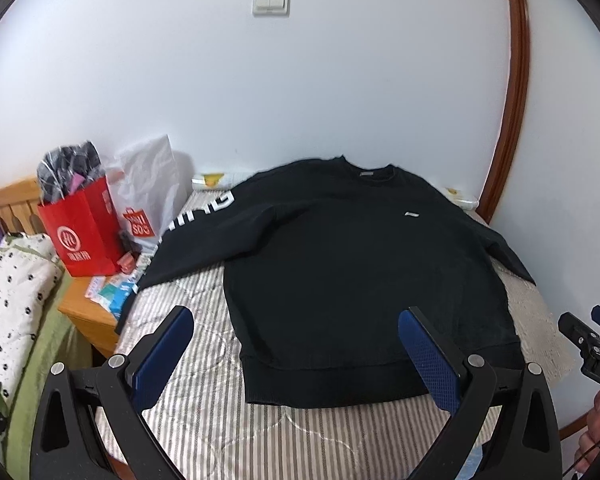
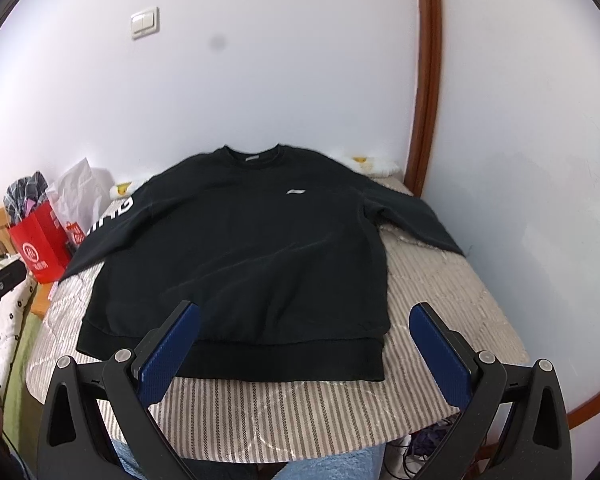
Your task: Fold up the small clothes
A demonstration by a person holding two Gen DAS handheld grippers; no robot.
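Observation:
A black sweatshirt [image 1: 352, 264] [image 2: 240, 256] lies flat and face up on a striped quilt [image 1: 204, 420] [image 2: 308, 416], collar toward the wall, both sleeves spread out. White letters run down its left sleeve [image 1: 204, 216] [image 2: 112, 216]. My left gripper [image 1: 296, 360] hovers open above the hem's left part, nothing between its blue pads. My right gripper [image 2: 304, 352] is open too, held over the hem's right part. The right gripper's tip [image 1: 588, 332] shows at the far right edge of the left wrist view.
A red paper bag [image 1: 82, 232] [image 2: 40, 248] and a white plastic bag [image 1: 148, 188] stand on a wooden nightstand [image 1: 88, 312] at the left. A dotted white blanket [image 1: 8, 280] lies beside it. The white wall and brown door frame [image 2: 428, 80] bound the bed.

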